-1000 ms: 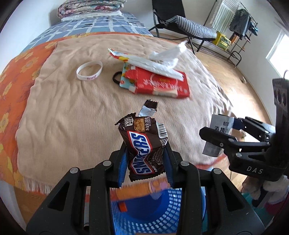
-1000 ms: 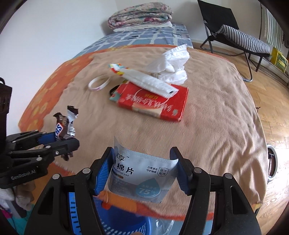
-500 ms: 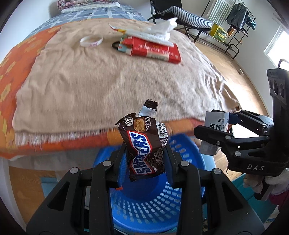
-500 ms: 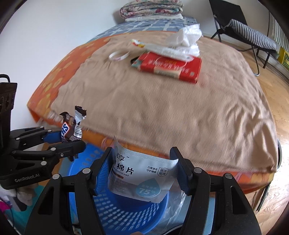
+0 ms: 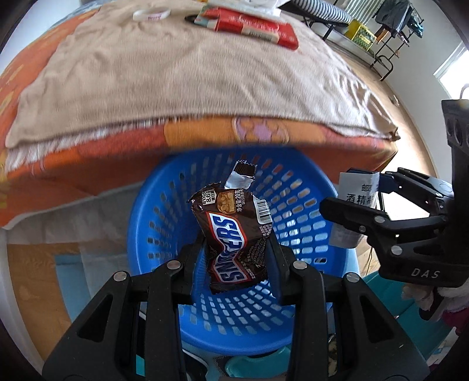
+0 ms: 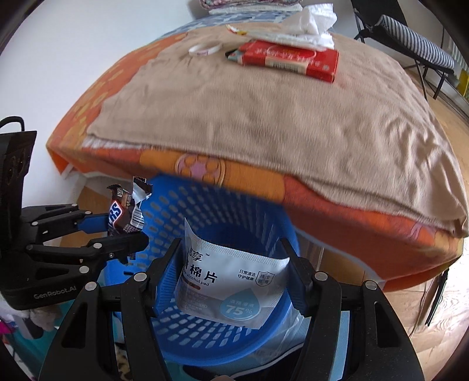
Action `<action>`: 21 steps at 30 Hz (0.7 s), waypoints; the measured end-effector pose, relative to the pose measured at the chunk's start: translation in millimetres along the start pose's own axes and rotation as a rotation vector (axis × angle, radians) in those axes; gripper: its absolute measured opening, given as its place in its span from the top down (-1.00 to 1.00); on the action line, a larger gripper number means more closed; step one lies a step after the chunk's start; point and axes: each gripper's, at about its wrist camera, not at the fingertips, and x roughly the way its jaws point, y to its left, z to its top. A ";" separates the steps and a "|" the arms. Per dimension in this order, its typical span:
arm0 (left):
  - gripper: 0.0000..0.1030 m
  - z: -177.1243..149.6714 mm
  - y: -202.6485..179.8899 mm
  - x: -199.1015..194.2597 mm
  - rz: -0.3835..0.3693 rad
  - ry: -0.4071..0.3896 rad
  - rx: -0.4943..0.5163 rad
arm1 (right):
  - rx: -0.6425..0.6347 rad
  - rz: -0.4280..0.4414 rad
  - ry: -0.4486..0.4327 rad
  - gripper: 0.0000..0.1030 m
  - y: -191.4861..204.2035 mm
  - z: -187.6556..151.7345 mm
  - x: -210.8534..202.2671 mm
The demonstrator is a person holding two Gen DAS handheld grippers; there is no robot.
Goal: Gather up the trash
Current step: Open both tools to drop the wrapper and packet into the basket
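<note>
The left gripper (image 5: pixel 237 258) is clamped on a torn brown Snickers wrapper (image 5: pixel 233 234), and the right gripper (image 6: pixel 234 272) pinches a white alcohol-pad sachet (image 6: pixel 231 285); both hang right over the round blue perforated plastic basket (image 5: pixel 164 205), just below the bed's edge. The smart play looks like this: keep each piece over the basket's centre, well inside the rim, and part the jaws fully so the light foil doesn't cling to a pad. On the count: two grippers, two pieces of trash in hand, one basket. Out at twelve o'clock on the tan blanket (image 6: pixel 263 108) lie one flat red packet (image 6: pixel 293 58), one white wristband (image 6: pixel 205 48) and a crumpled white tissue heap (image 6: pixel 310 23).
</note>
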 end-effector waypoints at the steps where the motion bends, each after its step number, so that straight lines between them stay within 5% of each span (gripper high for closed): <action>1: 0.31 -2.0 0.7 1.6 0.000 0.007 -0.002 | 0.000 0.000 0.005 -0.22 0.1 -1.7 1.6; 15: 0.31 -6.8 3.6 8.1 0.001 0.034 -0.009 | -0.017 -0.003 0.029 -0.28 7.5 -2.9 12.1; 21: 0.14 -5.5 2.4 10.0 0.007 0.042 -0.008 | -0.010 -0.006 0.032 -0.42 7.1 -1.5 15.0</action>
